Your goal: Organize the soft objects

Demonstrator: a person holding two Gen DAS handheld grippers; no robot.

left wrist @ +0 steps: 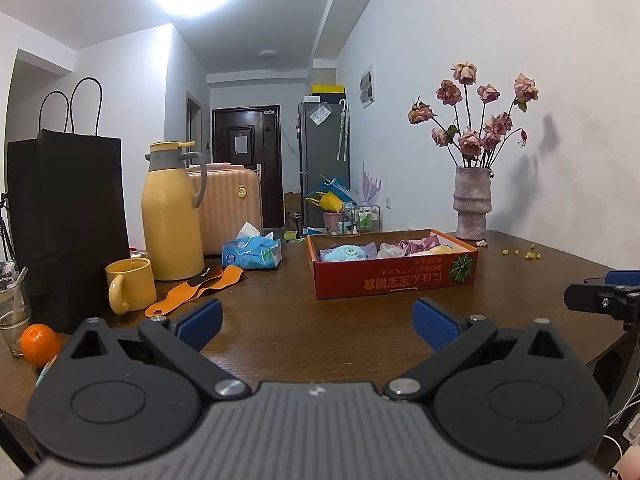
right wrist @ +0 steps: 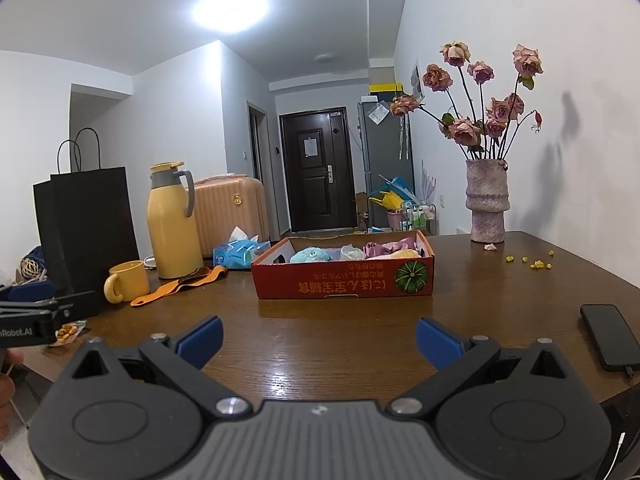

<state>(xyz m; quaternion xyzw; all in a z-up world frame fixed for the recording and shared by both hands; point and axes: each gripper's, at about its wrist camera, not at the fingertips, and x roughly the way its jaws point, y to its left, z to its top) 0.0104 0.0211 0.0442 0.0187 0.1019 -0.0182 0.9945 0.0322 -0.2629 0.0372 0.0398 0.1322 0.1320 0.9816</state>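
Observation:
A red cardboard box (left wrist: 394, 276) (right wrist: 344, 280) sits on the brown table and holds several soft things: a light blue plush (left wrist: 346, 253) (right wrist: 310, 255), a pale one (left wrist: 390, 250) (right wrist: 353, 253), purple cloth (left wrist: 416, 245) (right wrist: 380, 249) and a yellow one (left wrist: 442, 249) (right wrist: 406, 254). My left gripper (left wrist: 318, 322) is open and empty, low over the table in front of the box. My right gripper (right wrist: 319, 340) is open and empty, also short of the box. Each gripper shows at the edge of the other's view.
A yellow thermos (left wrist: 172, 212), yellow mug (left wrist: 130, 285), black paper bag (left wrist: 66, 224), tissue pack (left wrist: 252, 251), orange strap (left wrist: 196, 289) and an orange (left wrist: 39, 344) stand left. A vase of dried roses (left wrist: 472, 204) is back right. A phone (right wrist: 608, 336) lies right.

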